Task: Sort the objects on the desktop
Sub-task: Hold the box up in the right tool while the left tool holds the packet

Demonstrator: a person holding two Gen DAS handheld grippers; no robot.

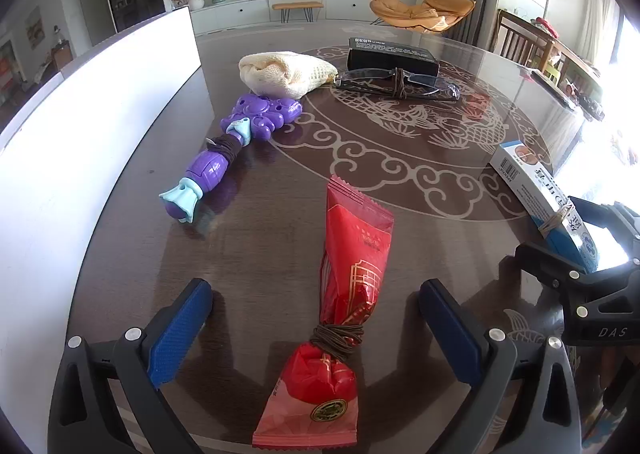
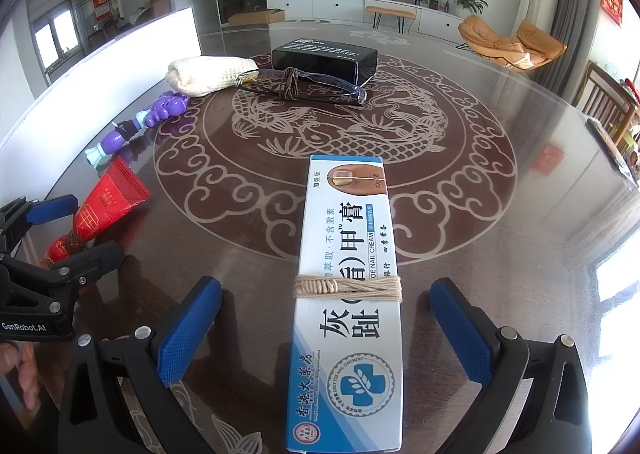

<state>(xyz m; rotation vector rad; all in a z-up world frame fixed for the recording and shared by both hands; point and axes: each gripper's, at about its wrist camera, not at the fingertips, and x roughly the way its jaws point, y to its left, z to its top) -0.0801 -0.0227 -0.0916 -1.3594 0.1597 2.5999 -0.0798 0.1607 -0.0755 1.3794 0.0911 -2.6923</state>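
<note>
A red snack packet (image 1: 348,306) tied with brown cord lies lengthwise between the open fingers of my left gripper (image 1: 316,314), untouched. In the right wrist view a white-and-blue nail cream box (image 2: 348,294), bound with beige string, lies between the open fingers of my right gripper (image 2: 326,318). The same box (image 1: 540,193) shows at the right of the left view, and the packet (image 2: 104,209) at the left of the right view. Farther off lie a purple toy (image 1: 236,137), a cream knitted pouch (image 1: 286,71), glasses (image 1: 400,83) wrapped with cord and a black box (image 1: 390,55).
Everything rests on a dark glass-topped table (image 1: 400,173) with a pale fish pattern. A white board (image 1: 92,121) stands along its left side. Beyond the table are an orange chair (image 1: 424,9), a TV cabinet (image 1: 280,7) and wooden chairs (image 1: 528,41) at the right.
</note>
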